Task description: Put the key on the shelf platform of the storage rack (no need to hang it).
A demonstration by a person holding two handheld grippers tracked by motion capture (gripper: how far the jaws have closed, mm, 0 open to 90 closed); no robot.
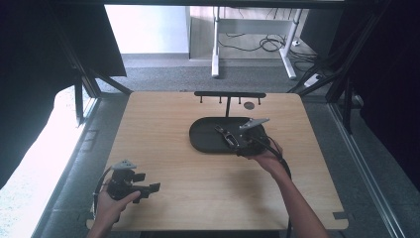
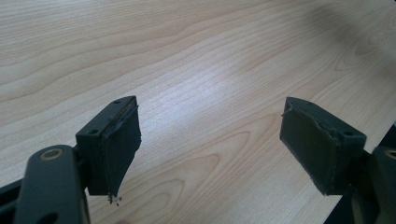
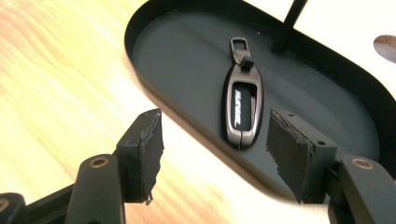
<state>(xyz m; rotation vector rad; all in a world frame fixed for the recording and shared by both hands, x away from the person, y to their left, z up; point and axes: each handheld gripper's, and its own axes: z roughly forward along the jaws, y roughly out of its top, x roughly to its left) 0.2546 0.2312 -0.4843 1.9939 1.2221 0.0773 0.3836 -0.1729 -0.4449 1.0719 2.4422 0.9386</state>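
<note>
The bench [image 1: 163, 163] is a pale wood top, bare across most of its near half. Toward its far middle sits a black oval tray [image 1: 205, 136] with a low rim, and from the tray's far side a thin post rises to a black hook rack [image 1: 230, 94] with short pegs hanging under its bar.

My right hand-held gripper [image 1: 225, 133] reaches over the near right part of that tray; in its own view [image 3: 212, 149] the jaws stand wide apart with nothing between them. My left hand-held gripper [image 1: 151, 187] is well apart from all this, low over the near left corner of the bench, and in the left gripper view [image 2: 210, 140] its jaws are also spread wide over bare wood, holding nothing.

The smallest thing matters most: a dark key fob [image 3: 243, 105] with a metal loop at one end lies flat on the tray floor, just ahead of my right jaws and slightly toward the right one. Its long axis runs almost straight away from me, loop end farthest (so the jaws already straddle its narrow width rather than its length). I judge the right hand is plainly the nearer one, and closing on the fob would ask only for a short push forward and down, keeping clear of the tray's rim below the jaws.
</note>
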